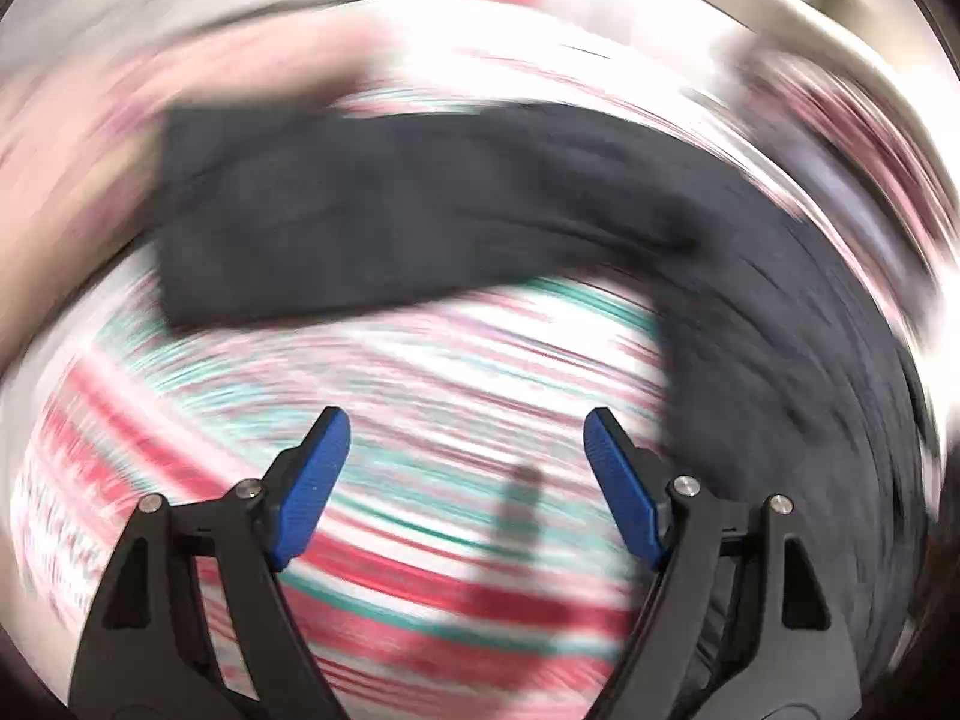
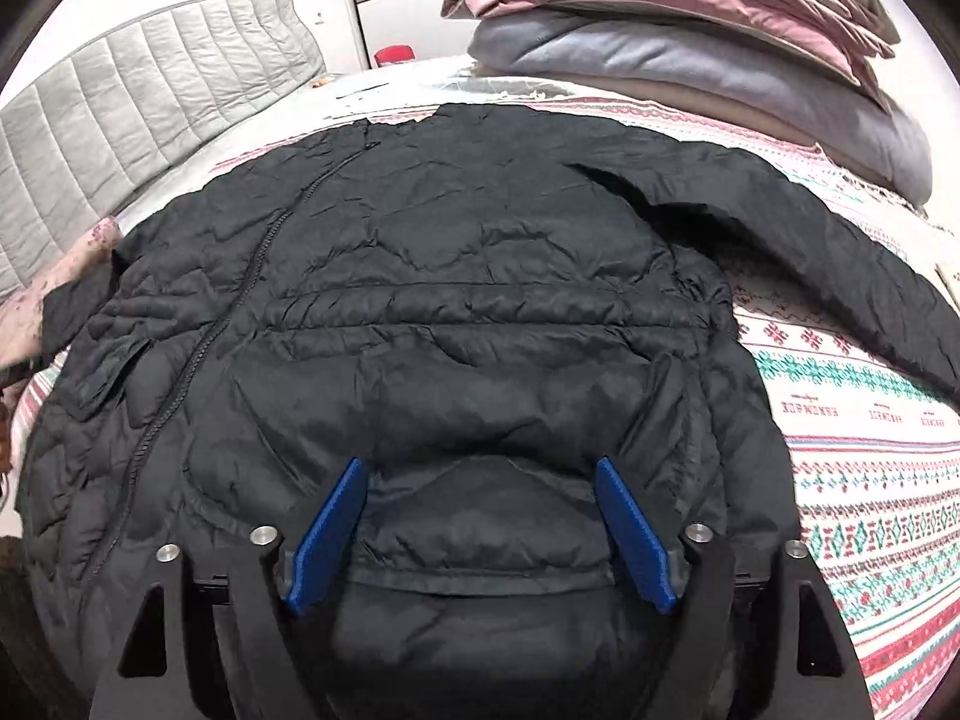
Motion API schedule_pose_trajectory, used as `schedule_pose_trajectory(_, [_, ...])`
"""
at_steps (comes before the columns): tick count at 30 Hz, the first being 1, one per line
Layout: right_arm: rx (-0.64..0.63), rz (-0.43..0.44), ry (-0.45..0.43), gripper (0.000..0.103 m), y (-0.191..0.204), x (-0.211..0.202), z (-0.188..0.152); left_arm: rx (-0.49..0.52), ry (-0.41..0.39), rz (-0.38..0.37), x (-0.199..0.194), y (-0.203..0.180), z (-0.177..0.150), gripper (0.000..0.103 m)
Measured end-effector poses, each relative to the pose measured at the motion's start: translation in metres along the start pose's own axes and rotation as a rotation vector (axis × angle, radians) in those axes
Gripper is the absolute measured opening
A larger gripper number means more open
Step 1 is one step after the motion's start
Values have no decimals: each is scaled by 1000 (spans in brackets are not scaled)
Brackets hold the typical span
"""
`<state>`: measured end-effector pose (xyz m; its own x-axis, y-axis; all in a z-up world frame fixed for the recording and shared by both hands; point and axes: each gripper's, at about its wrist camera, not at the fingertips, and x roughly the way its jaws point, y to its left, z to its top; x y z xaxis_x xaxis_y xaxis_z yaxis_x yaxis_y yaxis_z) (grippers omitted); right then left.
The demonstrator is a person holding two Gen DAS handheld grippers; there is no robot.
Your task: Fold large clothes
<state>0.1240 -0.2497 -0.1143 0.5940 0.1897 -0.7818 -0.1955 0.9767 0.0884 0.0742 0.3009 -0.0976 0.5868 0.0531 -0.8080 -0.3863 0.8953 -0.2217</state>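
Two matching black grippers with blue finger pads

The left gripper [image 1: 467, 420] has matte black angular arms with triangular cut-outs, round silver screw heads [image 1: 685, 485] at the joints, and long blue pads [image 1: 315, 492] with a fine ribbed or stippled face, tapering to rounded tips. The right gripper [image 2: 480, 468] is built the same: black arms, silver screws [image 2: 264, 535] at the pivots, flat blue pads [image 2: 636, 540] set in black holders. No cables, markings, sleeves or skin show.

patterned bedspread [image 2: 870, 480] carries black jacket [image 2: 450, 300], apparently flat.
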Motion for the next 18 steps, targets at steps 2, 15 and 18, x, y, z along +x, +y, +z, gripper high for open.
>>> schedule_pose_trajectory(2, [-16, -16, -18, 84, 4, 3, -7, -163, -45, 86, 8, 39, 9, 80])
schedule_pose_trajectory(15, [-41, -58, -9, 85, 11, 8, -7, 159, -364, 308, -17, -6, 104, 7])
schedule_pose_trajectory(18, [-44, -67, -7, 85, 12, 9, -7, 151, -460, 416, -38, -1, 129, 8])
